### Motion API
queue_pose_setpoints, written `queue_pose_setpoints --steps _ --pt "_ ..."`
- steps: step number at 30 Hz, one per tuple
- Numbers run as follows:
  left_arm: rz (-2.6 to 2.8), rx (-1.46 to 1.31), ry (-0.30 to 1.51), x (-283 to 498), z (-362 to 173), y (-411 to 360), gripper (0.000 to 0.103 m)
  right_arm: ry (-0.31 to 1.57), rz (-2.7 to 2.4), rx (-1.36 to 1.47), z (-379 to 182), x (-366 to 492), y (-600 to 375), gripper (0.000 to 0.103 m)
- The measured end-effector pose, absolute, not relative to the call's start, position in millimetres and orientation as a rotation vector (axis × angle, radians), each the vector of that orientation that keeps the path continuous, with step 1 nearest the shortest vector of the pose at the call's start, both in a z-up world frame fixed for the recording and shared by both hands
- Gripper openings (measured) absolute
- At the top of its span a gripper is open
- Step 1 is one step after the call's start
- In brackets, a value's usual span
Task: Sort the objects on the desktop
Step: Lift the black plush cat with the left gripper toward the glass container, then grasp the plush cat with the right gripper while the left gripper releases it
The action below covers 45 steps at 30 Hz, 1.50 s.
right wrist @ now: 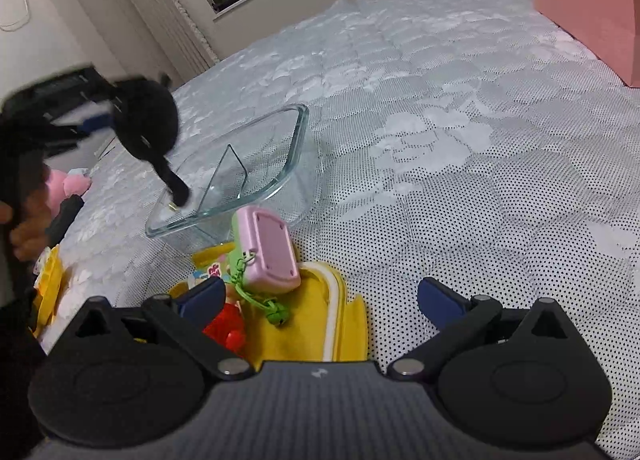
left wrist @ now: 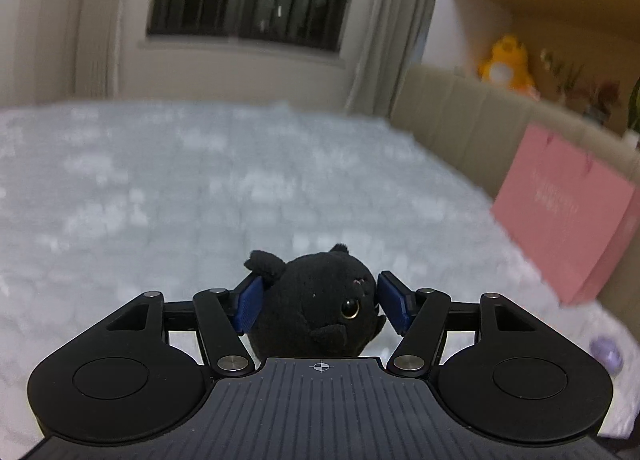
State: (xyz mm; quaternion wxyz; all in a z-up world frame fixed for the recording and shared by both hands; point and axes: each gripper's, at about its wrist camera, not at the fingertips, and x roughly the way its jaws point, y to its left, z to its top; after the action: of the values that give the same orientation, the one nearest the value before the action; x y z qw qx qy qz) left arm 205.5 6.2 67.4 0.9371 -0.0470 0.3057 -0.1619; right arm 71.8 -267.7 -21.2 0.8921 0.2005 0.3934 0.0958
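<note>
Between our left tool's [left wrist: 320, 306] blue pads [left wrist: 249, 306] sat the black plush cat [left wrist: 320, 308], squeezed at both sides of its head and held clear of the bed [left wrist: 200, 179], with one shiny eye turned toward the lens. From the right wrist view we saw that same left tool [right wrist: 94, 121] up at the left edge, blurred, carrying the cat [right wrist: 146, 121] above the near corner of the clear glass dish [right wrist: 296, 127], the toy's dangling tail reaching down over the dish's rim. Our right tool [right wrist: 320, 300] stood with its fingers wide apart and nothing between them, low over the quilted bedcover [right wrist: 460, 159]. Just ahead of it lay a yellow pouch [right wrist: 296, 336] with a pink-and-green case [right wrist: 268, 256] resting on top, a green cord hanging from the case, and a red toy [right wrist: 226, 326] tucked beside the left finger. A pink paper bag [left wrist: 568, 207] leaned against the headboard [left wrist: 460, 115], and an orange plush [left wrist: 506, 63] sat on the shelf behind.
</note>
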Motion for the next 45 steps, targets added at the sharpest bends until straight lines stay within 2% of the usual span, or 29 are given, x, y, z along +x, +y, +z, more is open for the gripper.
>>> queue_pose_setpoints --steps 4,7,9,11,16,21,24,27,30,34,35,37,38,42,45 --pt "-0.314 -0.080 0.704 207.5 40.7 6.8 0.067 0.824 0.207 0.411 -24.3 73.2 -265.4 0.103" --pt "-0.326 -0.075 0.720 203.2 36.9 9.8 0.072 0.826 0.227 0.399 -26.8 74.0 -261.5 0.103" --pt "-0.324 -0.091 0.696 197.4 44.3 13.4 0.080 0.821 0.239 0.389 -26.9 73.3 -259.2 0.103" --pt "-0.328 -0.120 0.660 191.0 56.9 17.1 0.093 0.813 0.245 0.379 -26.8 72.4 -257.4 0.103" --pt "-0.447 -0.222 0.673 193.4 74.2 15.7 0.095 0.802 0.258 0.358 -26.6 71.3 -253.0 0.103" --pt "-0.472 -0.273 0.833 202.0 43.9 10.4 0.095 0.793 0.264 0.363 -24.5 69.4 -252.6 0.103" --pt "-0.420 -0.278 0.858 189.5 26.9 21.8 0.095 0.734 0.264 0.357 -11.1 66.6 -253.1 0.098" --pt "-0.343 -0.353 0.838 168.7 18.9 47.7 0.095 0.659 0.275 0.320 15.0 75.3 -248.0 0.086" --pt "-0.181 -0.217 0.822 139.2 18.9 51.7 0.095 0.602 0.285 0.180 42.2 96.6 -224.6 0.079" --pt "-0.150 -0.104 0.869 112.8 11.0 45.0 0.097 0.580 0.346 0.072 59.7 132.4 -180.1 0.079" --pt "-0.161 -0.106 0.876 107.9 8.7 45.1 0.097 0.589 0.364 0.064 61.1 142.9 -168.8 0.077" --pt "-0.162 -0.098 0.876 100.5 6.0 44.4 0.097 0.625 0.396 0.039 60.8 168.3 -144.5 0.062" --pt "-0.159 -0.091 0.873 98.4 5.2 44.0 0.098 0.647 0.400 0.007 58.6 181.8 -132.2 0.060" --pt "-0.171 -0.080 0.868 92.7 5.6 48.2 0.099 0.782 0.426 -0.092 44.1 228.1 -94.7 0.058" --pt "-0.183 -0.073 0.852 89.0 6.7 52.0 0.099 0.887 0.466 -0.008 37.8 239.7 -95.1 0.056"
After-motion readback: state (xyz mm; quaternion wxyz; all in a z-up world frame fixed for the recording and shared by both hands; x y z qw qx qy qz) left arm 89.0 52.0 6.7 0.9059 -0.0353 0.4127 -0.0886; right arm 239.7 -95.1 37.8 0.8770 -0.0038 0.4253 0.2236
